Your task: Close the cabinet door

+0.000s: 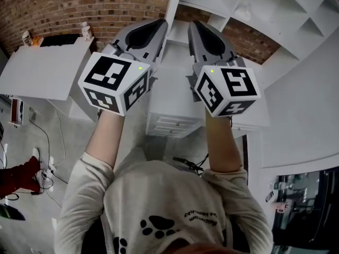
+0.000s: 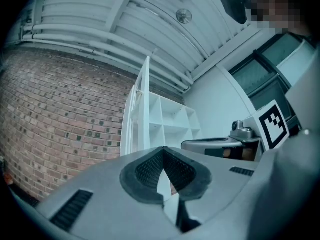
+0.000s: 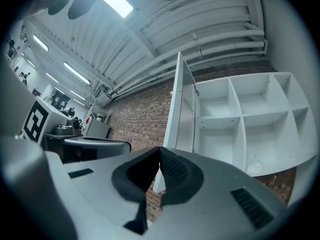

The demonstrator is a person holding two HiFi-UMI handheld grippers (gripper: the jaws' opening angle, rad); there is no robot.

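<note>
The white cabinet [image 1: 275, 15] has open cubby shelves [image 3: 245, 119] at the upper right. Its door [image 1: 174, 3] stands open, edge-on toward me, a tall white panel [image 3: 181, 109] hinged at the shelves' left side [image 2: 145, 104]. I hold both grippers up side by side and apart from the door, which lies on the line between them. My left gripper [image 1: 160, 23] is shut and holds nothing, its tips meeting [image 2: 163, 150]. My right gripper [image 1: 194, 24] is shut too, with nothing in it [image 3: 159, 150].
A brick wall [image 1: 79, 4] runs behind the cabinet. A white table [image 1: 45, 70] with small items stands at the left. A white drawer unit [image 1: 172, 121] sits below the grippers. Cables [image 1: 45, 142] lie on the floor at the left.
</note>
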